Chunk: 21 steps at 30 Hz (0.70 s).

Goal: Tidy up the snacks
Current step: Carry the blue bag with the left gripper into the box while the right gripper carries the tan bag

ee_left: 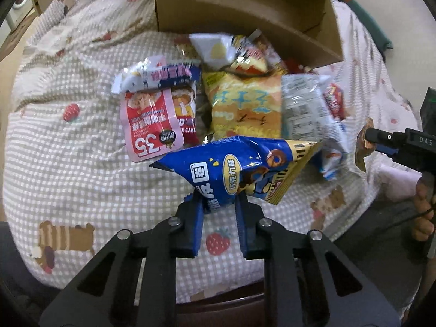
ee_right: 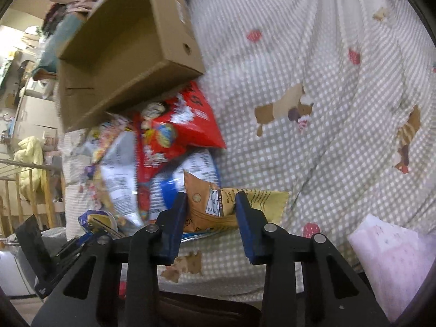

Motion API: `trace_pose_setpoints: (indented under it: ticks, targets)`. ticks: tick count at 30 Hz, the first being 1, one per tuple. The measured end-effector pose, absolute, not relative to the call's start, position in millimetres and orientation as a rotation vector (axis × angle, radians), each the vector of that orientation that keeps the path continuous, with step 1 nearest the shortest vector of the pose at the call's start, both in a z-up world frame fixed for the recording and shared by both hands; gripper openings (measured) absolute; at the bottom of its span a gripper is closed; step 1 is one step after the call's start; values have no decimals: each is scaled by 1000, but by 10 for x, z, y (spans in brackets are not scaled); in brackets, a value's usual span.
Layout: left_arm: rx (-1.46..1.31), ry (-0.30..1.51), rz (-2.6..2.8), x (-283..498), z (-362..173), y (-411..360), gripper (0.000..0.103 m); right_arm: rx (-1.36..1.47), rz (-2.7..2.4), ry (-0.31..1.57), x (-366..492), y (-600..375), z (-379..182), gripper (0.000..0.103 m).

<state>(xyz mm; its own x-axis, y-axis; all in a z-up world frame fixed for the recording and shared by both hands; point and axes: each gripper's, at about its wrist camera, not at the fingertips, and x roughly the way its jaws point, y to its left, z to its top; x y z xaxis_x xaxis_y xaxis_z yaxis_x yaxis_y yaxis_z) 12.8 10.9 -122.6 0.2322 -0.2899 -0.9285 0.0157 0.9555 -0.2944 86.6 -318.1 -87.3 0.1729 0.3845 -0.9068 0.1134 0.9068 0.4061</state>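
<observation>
My left gripper (ee_left: 219,201) is shut on the lower edge of a blue chocolate-snack bag (ee_left: 245,166), which hangs just above the bedspread in front of the snack pile. My right gripper (ee_right: 211,201) is shut on a tan snack packet (ee_right: 256,201) whose sides press against both blue pads. In the left wrist view that right gripper (ee_left: 368,137) shows at the right edge with the brown packet (ee_left: 362,150) at its tip. The pile holds a pink packet (ee_left: 148,125), a yellow bag (ee_left: 245,106) and a red bag (ee_right: 174,125). An open cardboard box (ee_left: 245,8) lies behind the pile.
Everything rests on a checked bedspread (ee_left: 68,163) printed with strawberries and dogs. A person's hand (ee_left: 422,209) grips the right tool's handle. A pink sheet (ee_right: 389,256) lies at the near right. A wooden railing (ee_right: 27,185) and stacked boxes stand beyond the bed's left side.
</observation>
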Motion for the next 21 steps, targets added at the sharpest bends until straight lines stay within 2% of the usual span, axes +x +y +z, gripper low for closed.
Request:
trace_pose_setpoints:
  ticks: [5,7,12,21]
  targets:
    - [-257,1271,-227,36,-921,295,18,470,259,1309,870,-3208,-534,38]
    - [-257,1249,-224,60,-647,287,18,478,288,1271,906,-3189,-359,38]
    - [-241,1185,-214,373,-271,315,18,481,366,1179,1110,-3025,36,38]
    - [-169,1131,-185,1153,-76,148,18,418,436,1094,1623,-2534,269,38]
